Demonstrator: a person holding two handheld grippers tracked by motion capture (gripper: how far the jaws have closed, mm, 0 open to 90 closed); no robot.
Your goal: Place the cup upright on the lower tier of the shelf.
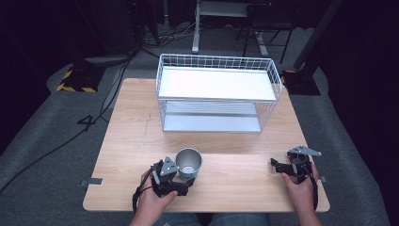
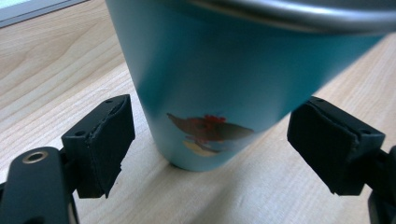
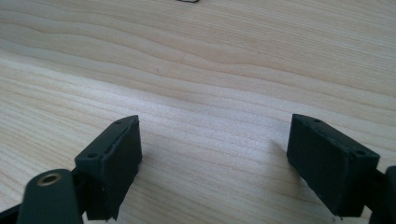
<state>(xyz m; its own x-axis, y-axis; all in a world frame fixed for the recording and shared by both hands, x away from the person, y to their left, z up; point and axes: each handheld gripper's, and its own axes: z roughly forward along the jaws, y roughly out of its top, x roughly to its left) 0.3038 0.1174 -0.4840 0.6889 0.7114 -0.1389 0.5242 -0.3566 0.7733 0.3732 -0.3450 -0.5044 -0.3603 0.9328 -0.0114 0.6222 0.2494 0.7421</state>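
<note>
Teal on the outside and bare metal at the rim, the cup [image 1: 189, 164] stands upright on the wooden surface [image 1: 226, 141] near its front edge, left of the middle. The left tongs [image 1: 181, 181] sit just beside it on the person's side; in the left gripper view the cup [image 2: 219, 88] rises between the two black jaws, which are spread wide on either side of its lower wall with a gap showing on both sides, so nothing is pinched. A small reddish print marks the cup's wall near the base.

Well apart, near the front right corner, the right tongs [image 1: 278, 165] rest low over bare wood, held by the person's right hand [image 1: 301, 186]. In the right gripper view the right tongs [image 3: 215, 158] are likewise spread, with only wood grain between the jaws.

At the back of the surface stands a white wire rack [image 1: 217, 92] with two shelves, its front side open toward the person. Between the rack's front edge and the cup lies a broad strip of bare wood, and bare wood also stretches between the two tongs along the front edge
</note>
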